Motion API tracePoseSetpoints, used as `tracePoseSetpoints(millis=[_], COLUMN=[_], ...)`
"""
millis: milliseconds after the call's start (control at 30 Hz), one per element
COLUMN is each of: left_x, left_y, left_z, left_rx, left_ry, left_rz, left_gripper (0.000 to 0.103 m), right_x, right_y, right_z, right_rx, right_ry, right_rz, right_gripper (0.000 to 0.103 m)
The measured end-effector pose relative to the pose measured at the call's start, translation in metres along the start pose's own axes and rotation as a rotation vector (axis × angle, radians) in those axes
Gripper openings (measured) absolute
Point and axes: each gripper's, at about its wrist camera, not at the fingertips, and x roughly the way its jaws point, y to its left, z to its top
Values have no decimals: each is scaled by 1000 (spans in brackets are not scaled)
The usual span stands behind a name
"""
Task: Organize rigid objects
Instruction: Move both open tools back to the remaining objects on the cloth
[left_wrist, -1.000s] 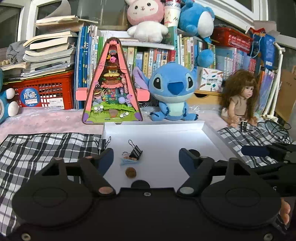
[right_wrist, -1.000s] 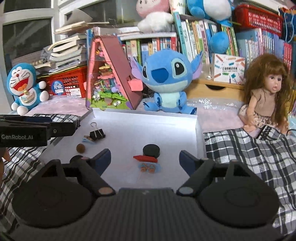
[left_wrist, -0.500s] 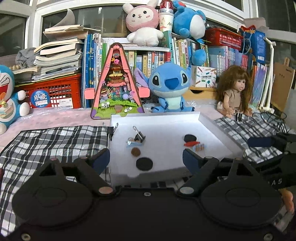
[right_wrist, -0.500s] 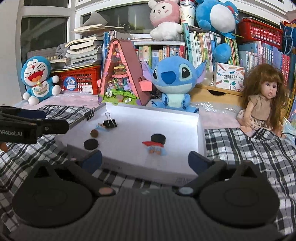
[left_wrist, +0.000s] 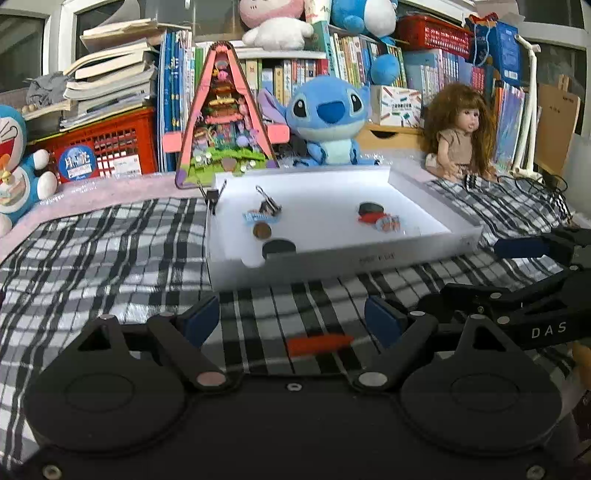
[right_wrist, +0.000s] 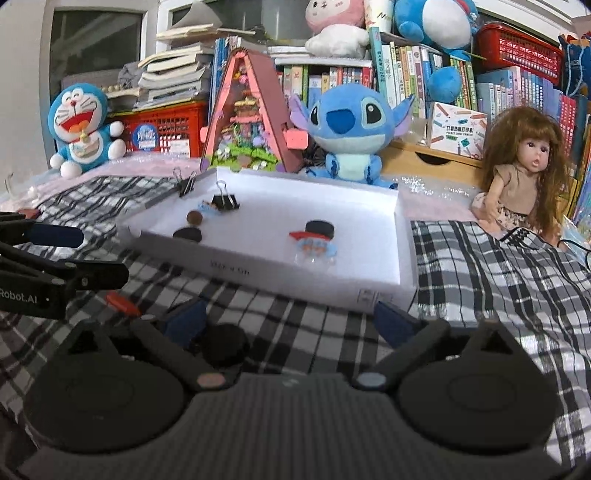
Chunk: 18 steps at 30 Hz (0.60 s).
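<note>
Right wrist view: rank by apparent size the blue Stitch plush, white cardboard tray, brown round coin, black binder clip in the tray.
1. White cardboard tray
2. Blue Stitch plush
3. Black binder clip
4. Brown round coin
Clip and coin look close in size; their order is unsure.

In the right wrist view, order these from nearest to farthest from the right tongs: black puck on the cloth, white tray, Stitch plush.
1. Black puck: on the checked cloth, by the right tongs' left finger.
2. White tray: middle, just beyond.
3. Stitch plush: behind the tray.
</note>
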Motion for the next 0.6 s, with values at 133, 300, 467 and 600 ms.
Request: tracePoseSetpoints(millis=[133, 300, 467, 600], left_x=[1, 5, 12, 14], left_y=[-3, -7, -8, -10], left_z=[-9, -16, -17, -16], left_rx=[6, 14, 11, 12], left_ry=[21, 44, 70, 75], left_rz=[-12, -18, -26, -33], left_gripper=[81, 74, 66, 58], right_x=[0, 0, 3, 4], right_y=[7, 16, 21, 24], right_z=[-9, -19, -21, -21], right_rx=[-34, -74, -88, -96], right_ry=[16, 30, 38, 41], right_rz=[-2, -1, -4, 1], right_gripper=[101, 100, 94, 87])
